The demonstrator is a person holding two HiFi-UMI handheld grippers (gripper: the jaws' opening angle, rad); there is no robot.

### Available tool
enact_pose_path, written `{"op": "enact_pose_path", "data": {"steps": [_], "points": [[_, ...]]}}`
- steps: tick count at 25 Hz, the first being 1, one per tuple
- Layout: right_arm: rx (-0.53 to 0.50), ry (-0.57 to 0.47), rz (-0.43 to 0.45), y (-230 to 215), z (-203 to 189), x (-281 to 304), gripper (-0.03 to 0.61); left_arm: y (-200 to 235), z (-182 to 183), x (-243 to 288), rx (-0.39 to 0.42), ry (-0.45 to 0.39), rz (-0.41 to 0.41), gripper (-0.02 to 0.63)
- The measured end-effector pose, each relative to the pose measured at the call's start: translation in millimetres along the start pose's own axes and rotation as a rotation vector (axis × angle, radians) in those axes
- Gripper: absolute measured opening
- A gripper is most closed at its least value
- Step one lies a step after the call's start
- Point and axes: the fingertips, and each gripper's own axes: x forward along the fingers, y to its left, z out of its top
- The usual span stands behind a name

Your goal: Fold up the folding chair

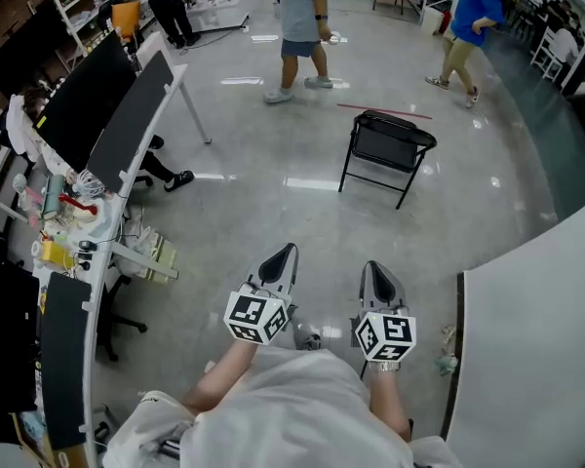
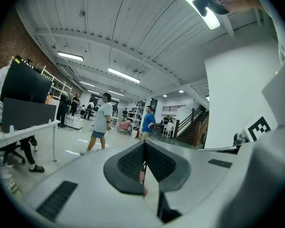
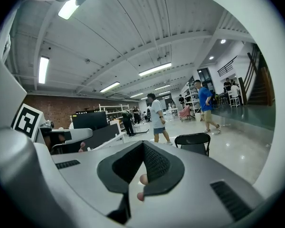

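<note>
- Your left gripper is fully closed and empty. In its own view the two dark pads meet in a single seam with nothing between them.
- Your right gripper is in the same state, pads pressed together and holding nothing.
- You hold both side by side just ahead of your waist, pointing out across the floor. That looks like a carrying posture, which makes sense because nothing is within reach to grasp.
- The folding chair stands open on the glossy floor, far ahead and a little to the right, well apart from both grippers. Its seat is down and its legs are splayed.
- The right gripper view shows the chair just right of the jaw line, so that gripper is aimed closest to it.
- By my reading the fold has not begun — this is the approach. You will need to open the jaws before either one can take the backrest or the seat edge.
- A desk with dark screens lines the left, and a white curved wall closes in on the near right. Your route to the chair runs between them.
- A person in a light shirt and a person in a blue top are walking on the far side of the chair — allow for them when you swing the frame shut.
</note>
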Motion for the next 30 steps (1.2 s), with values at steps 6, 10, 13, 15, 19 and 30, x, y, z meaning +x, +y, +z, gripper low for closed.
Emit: {"op": "enact_pose_path", "data": {"steps": [6, 10, 13, 15, 19, 30], "points": [[0.0, 0.005, -0.027, -9, 4, 21, 0.005, 12, 1, 24, -0.007, 0.006, -0.024, 0.012], [0.013, 0.011, -0.052, -21, 9, 46, 0.005, 28, 5, 49, -0.016, 0.007, -0.032, 0.012], [0.017, 0.033, -0.058, -20, 6, 78, 0.005, 56, 5, 69, -0.031, 0.02, -0.022, 0.012], [0.012, 0.047, -0.055, -14, 7, 103, 0.005, 77, 7, 82, -0.042, 0.025, -0.017, 0.012], [0.0, 0.074, -0.06, -9, 14, 152, 0.005, 113, 14, 114, -0.062, 0.032, -0.016, 0.012], [0.015, 0.081, -0.114, 3, 32, 251, 0.005, 198, 39, 174, -0.079, 0.026, -0.048, 0.012]]}}
